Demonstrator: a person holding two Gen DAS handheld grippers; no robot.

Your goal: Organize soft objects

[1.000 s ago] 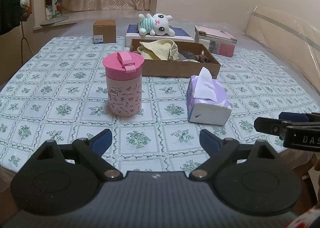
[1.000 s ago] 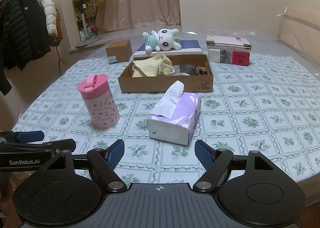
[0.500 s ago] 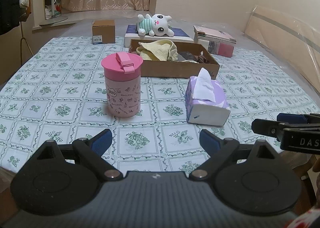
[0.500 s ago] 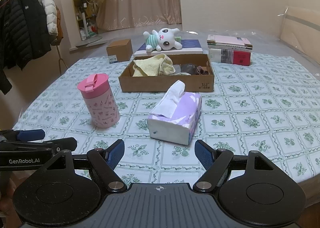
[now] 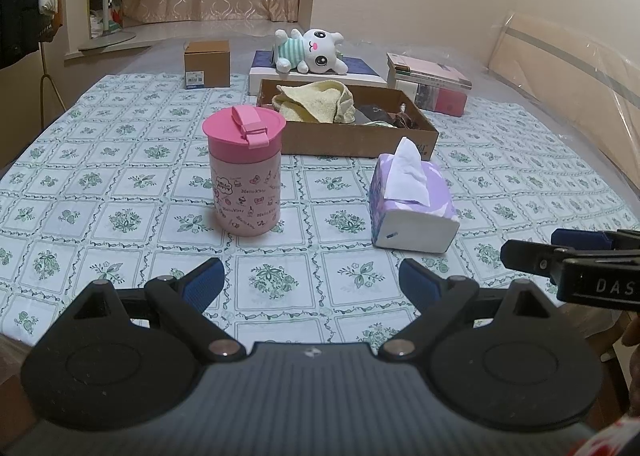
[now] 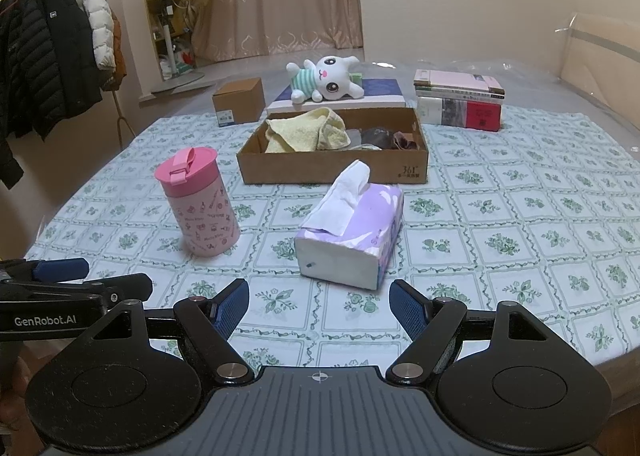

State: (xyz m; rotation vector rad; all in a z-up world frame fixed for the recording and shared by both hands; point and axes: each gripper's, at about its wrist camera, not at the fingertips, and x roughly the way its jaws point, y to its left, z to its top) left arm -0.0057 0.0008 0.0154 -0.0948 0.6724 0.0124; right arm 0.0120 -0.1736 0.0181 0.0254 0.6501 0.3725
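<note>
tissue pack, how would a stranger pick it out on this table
On the green-flowered tablecloth, look in front of the open cardboard box. The tissue pack lies right of the pink cup: purple and white wrapper, one white tissue sticking up.

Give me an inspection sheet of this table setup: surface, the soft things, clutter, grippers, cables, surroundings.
Surface: table under a green floral checked cloth.
Job's things: tissue pack lying near the front, one tissue pulled up; yellow towel and dark items in the open cardboard box; plush bunny lying on a flat white box behind it.
Clutter: pink lidded cup upright; small brown carton; stack of books.
Grippers: left gripper open, holding nothing; right gripper open, holding nothing.
Cables: nothing seen.
Surroundings: jackets on a rack, curtain, shelf, fan.
</note>
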